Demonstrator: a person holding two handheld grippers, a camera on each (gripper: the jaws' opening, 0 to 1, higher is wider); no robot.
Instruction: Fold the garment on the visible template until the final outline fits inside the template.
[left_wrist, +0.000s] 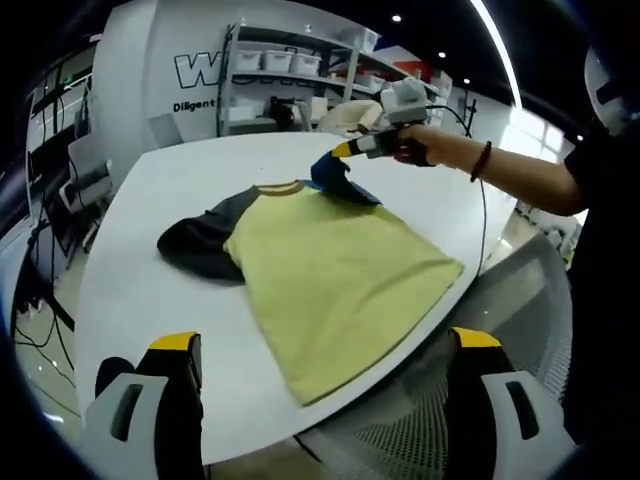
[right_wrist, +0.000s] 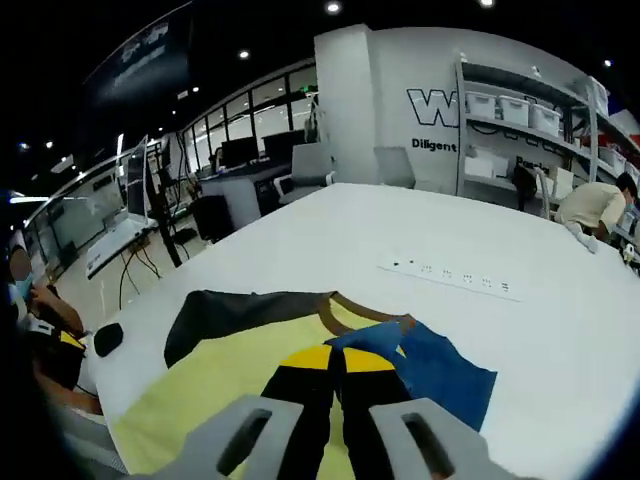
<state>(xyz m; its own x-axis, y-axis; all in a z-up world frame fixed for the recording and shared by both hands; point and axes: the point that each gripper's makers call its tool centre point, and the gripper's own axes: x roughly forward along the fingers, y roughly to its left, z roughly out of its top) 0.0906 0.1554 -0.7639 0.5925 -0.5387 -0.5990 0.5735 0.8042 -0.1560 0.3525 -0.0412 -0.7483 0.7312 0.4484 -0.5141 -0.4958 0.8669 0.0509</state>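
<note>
Because the yellow-green short-sleeved T-shirt with one dark grey sleeve, one blue sleeve and a brown collar (left_wrist: 335, 275) lies limp and flat on the white rounded tabletop (left_wrist: 180, 180), it looks light and soft, likely to drape, crease and slide easily on the smooth surface rather than hold any shape; it spreads across the near half of the tabletop, its hem reaching the edge closest to the left gripper (left_wrist: 325, 365). No template outline can be made out beneath it. Sensible places to take hold seem to be the sleeve ends, the shoulder seams and the hem corners, pinching a single layer so the fold stays clean. The right gripper (right_wrist: 341, 362) is down at the blue sleeve (right_wrist: 440, 370) beside the collar, its yellow-tipped black fingers (right_wrist: 305, 358) pressed close together, apparently pinching the sleeve fabric. The left gripper hangs off the near edge, fingers (left_wrist: 175, 345) spread wide and holding nothing. On the far wall large outlined letters begin with "W" (right_wrist: 432, 106), the rest hidden behind shelving, and a smaller line below starts "Diligent" (right_wrist: 433, 145).
</note>
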